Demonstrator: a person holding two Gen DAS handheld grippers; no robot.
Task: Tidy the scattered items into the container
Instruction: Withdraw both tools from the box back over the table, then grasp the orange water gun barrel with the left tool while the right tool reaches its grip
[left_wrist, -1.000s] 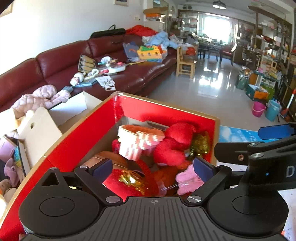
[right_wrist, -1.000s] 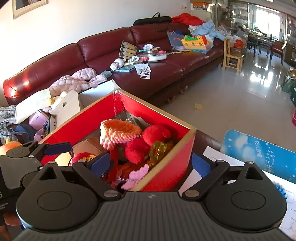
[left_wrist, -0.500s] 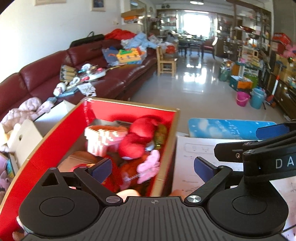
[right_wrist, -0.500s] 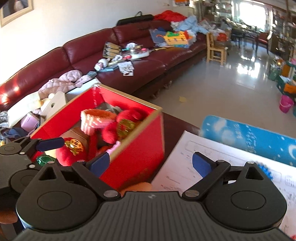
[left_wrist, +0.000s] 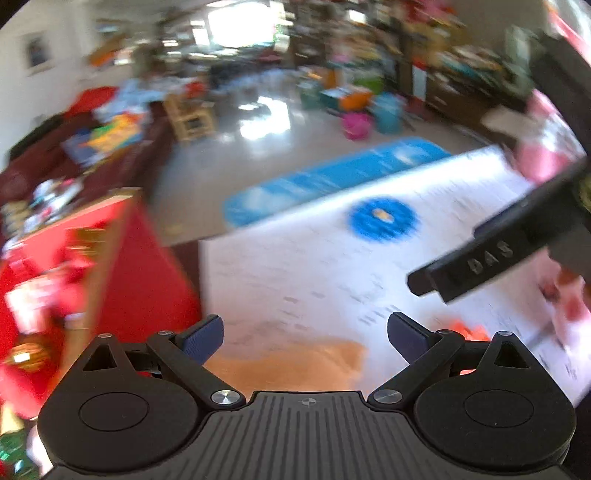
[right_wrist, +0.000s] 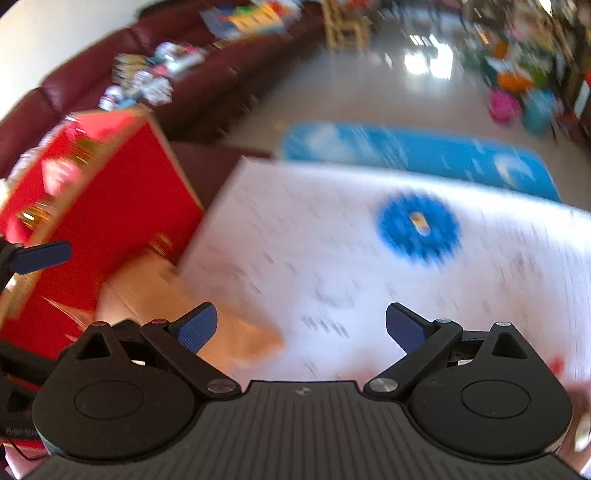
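Observation:
Both views are motion-blurred. The red cardboard box (left_wrist: 110, 266) (right_wrist: 122, 206) with toys inside stands at the left of each view. My left gripper (left_wrist: 304, 338) is open and empty over a white printed sheet (left_wrist: 332, 266). My right gripper (right_wrist: 301, 326) is also open and empty above the same sheet (right_wrist: 351, 258). A round blue item (left_wrist: 384, 219) (right_wrist: 419, 227) lies on the sheet ahead. An orange-tan object (left_wrist: 288, 363) (right_wrist: 192, 314) lies just under the fingers beside the box. A small orange piece (left_wrist: 465, 330) sits by the left gripper's right finger.
A blue board (left_wrist: 332, 181) (right_wrist: 413, 155) lies at the sheet's far edge. The dark red sofa (right_wrist: 207, 74) with clutter runs behind the box. Pink and teal buckets (left_wrist: 373, 122) stand on the shiny floor. The right gripper's black body (left_wrist: 498, 251) crosses the left wrist view.
Both grippers have swung right, away from the box and over the white sheet. The box has slid to the left edge of each view. Both stay open.

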